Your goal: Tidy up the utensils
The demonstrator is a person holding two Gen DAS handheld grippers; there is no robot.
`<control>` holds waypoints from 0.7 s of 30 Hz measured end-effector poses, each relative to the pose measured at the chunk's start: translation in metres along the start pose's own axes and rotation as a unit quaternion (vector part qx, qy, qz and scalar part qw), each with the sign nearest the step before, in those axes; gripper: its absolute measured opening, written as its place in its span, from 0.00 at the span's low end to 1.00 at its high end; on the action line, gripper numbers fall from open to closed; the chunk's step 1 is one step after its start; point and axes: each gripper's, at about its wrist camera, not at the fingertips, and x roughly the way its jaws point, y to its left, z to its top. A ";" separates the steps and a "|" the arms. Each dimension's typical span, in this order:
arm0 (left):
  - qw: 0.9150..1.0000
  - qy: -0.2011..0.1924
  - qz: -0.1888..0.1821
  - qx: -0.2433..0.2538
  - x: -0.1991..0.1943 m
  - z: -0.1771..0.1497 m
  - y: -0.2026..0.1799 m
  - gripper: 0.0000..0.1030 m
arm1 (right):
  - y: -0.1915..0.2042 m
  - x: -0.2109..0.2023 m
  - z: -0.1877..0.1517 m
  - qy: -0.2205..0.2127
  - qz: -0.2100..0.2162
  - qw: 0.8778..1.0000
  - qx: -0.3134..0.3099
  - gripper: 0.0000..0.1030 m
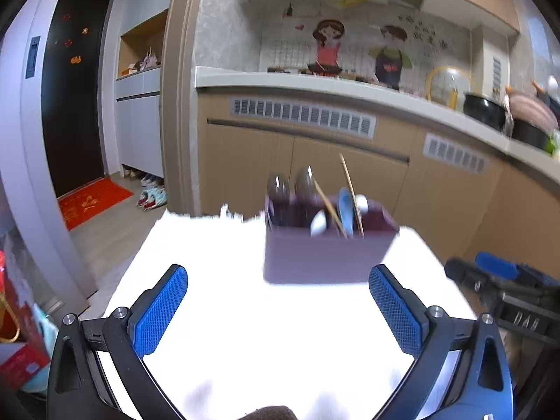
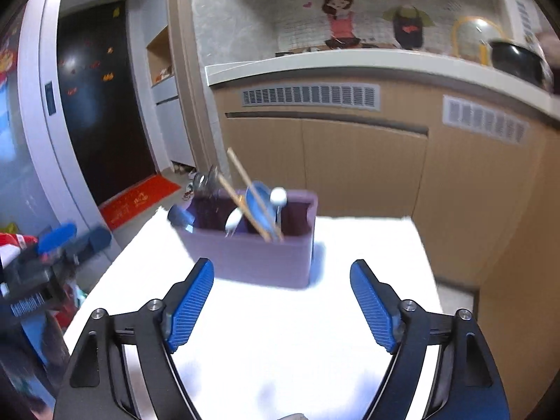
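A bright white table surface [image 1: 280, 332] is filling the lower middle of both views, washed out by glare; behind it, across the upper right of each frame, tan wooden kitchen cabinets [image 1: 315, 161] are running under a pale countertop [image 1: 297, 82], with a tiled wall bearing two cartoon figures above; a dark door [image 1: 75, 87] and a red doormat [image 1: 92, 206] are showing at the left edge. On the table a mauve rectangular plastic utensil holder [image 1: 325, 255] is standing upright, in the centre of the left wrist view and just left of centre in the right wrist view [image 2: 259, 255]; it is divided into compartments, though which piece sits in which I cannot tell. Leaning in it are a blue spoon [image 2: 259, 206], white-handled utensils [image 2: 278, 196], metal spoons [image 1: 290, 183] and a pair of light wooden chopsticks [image 2: 245, 192] tilting toward the upper left. The left gripper [image 1: 278, 280] is hanging with its blue-padded jaws spread wide, nothing between them, the holder beyond their tips; the right gripper [image 2: 281, 273] is likewise splayed apart and gripping nothing, its left pad just in front of the holder's near wall.
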 end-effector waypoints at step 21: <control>0.999 -0.004 0.033 0.039 -0.063 -0.049 -0.022 1.00 | 0.023 -0.084 -0.078 -0.043 -0.064 0.997 -0.015 0.92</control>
